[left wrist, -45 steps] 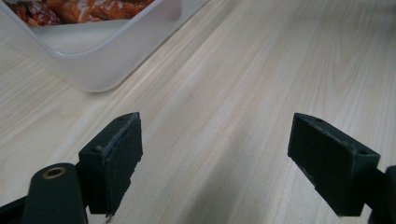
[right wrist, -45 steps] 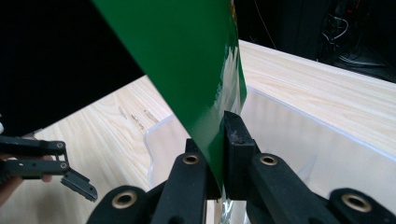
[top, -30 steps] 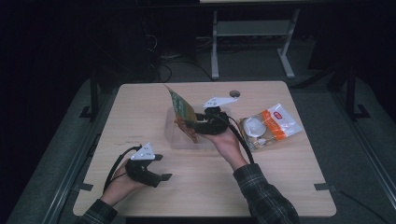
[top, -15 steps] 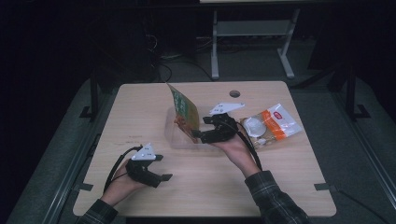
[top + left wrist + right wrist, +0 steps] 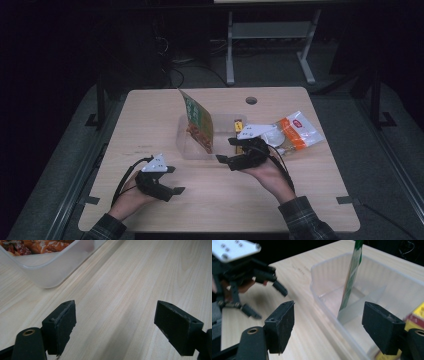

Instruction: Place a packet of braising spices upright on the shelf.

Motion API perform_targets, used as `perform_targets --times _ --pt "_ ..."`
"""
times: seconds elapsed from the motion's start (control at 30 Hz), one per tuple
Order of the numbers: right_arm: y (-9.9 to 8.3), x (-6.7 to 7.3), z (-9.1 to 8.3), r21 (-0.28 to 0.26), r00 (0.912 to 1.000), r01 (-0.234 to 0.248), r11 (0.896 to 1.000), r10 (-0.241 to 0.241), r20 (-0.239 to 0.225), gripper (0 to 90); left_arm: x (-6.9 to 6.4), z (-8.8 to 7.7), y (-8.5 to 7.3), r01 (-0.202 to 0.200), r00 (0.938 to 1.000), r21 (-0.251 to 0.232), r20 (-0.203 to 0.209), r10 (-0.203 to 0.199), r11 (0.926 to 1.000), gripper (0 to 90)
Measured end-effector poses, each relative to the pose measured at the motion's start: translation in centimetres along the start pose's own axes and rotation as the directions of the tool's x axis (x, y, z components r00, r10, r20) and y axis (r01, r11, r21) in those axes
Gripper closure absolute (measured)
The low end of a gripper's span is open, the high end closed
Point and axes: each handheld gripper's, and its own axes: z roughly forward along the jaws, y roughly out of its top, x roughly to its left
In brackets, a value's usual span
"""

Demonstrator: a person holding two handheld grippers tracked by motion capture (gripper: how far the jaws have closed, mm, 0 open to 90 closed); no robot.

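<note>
My right tongs [image 5: 231, 151] have just been opening and now stand spread with nothing between them, just right of the clear tub [image 5: 192, 146] at the middle of the high view; the food packet [image 5: 197, 121] stands tilted on edge inside that tub, leaning toward the upper left of the frame, and I judge the step in hand to be letting it go and drawing clear; to do that well I should pull the right tongs straight back toward the lower right without brushing the tub's near wall [image 5: 329, 312], since the packet [image 5: 352, 275] is balanced on its lower edge and a nudge could tip it flat or out; my left tongs [image 5: 176, 180] rest spread and empty on the bench [image 5: 310, 200] at the lower left, well apart from the tub, and could steady its rim if it slides; the tub holds the packet alone, as far as I can tell; a second packet with an orange band [image 5: 292, 132] lies at the right of the bench, and a small yellow box [image 5: 238, 123] sits just beside the tub.
</note>
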Motion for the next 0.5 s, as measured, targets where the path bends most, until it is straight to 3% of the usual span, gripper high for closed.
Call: perform_targets --times 0.3,0.5 --pt "-2.6 0.4 -2.5 0.044 0.9996 0.028 0.999 -0.029 0.008 24.9 0.0 0.0 0.0 -0.005 1.0 0.004 0.004 0.005 1.0 17.3" --pt "-4.9 0.1 -4.2 0.08 0.9993 -0.004 0.997 0.001 0.038 24.9 0.0 0.0 0.0 -0.014 0.9999 0.013 0.004 0.014 0.9998 17.3"
